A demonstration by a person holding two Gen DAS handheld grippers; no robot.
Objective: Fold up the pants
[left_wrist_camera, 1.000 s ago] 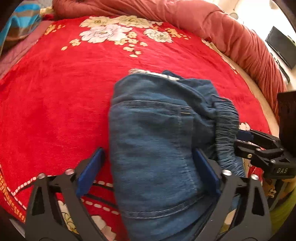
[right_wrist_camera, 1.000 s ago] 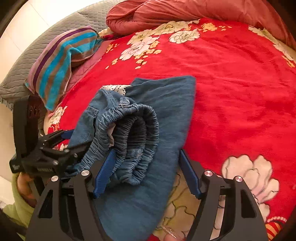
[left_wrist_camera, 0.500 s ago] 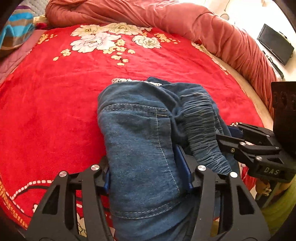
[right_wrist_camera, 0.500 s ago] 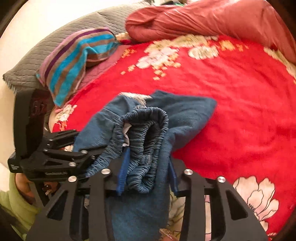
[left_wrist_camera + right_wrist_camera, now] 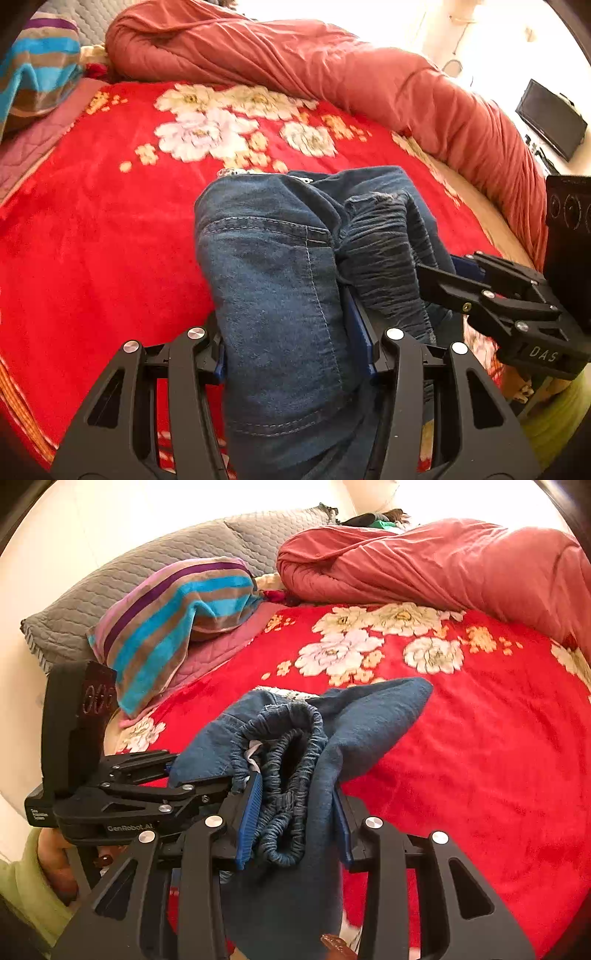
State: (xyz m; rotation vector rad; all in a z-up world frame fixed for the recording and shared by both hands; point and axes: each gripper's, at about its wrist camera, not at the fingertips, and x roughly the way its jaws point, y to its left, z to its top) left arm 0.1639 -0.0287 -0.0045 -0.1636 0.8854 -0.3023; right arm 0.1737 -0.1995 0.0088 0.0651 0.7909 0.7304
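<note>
My left gripper (image 5: 295, 347) pinches the folded denim pants (image 5: 273, 280) by the pocket side, my right gripper (image 5: 295, 823) the bunched elastic waistband, both having just closed. The bundle sits on the red floral blanket (image 5: 92, 240). A rolled quilt (image 5: 332, 70) lies behind, a striped pillow (image 5: 173, 620) to one side.

"DAS" on the right gripper (image 5: 461, 273) body, "GenRobot.AI" on the left gripper (image 5: 207, 775) body — smaller label unreadable

Black hand-held gripper (image 5: 295, 812) frames, blue pads (image 5: 251, 812), light-green sleeve (image 5: 26, 886).
</note>
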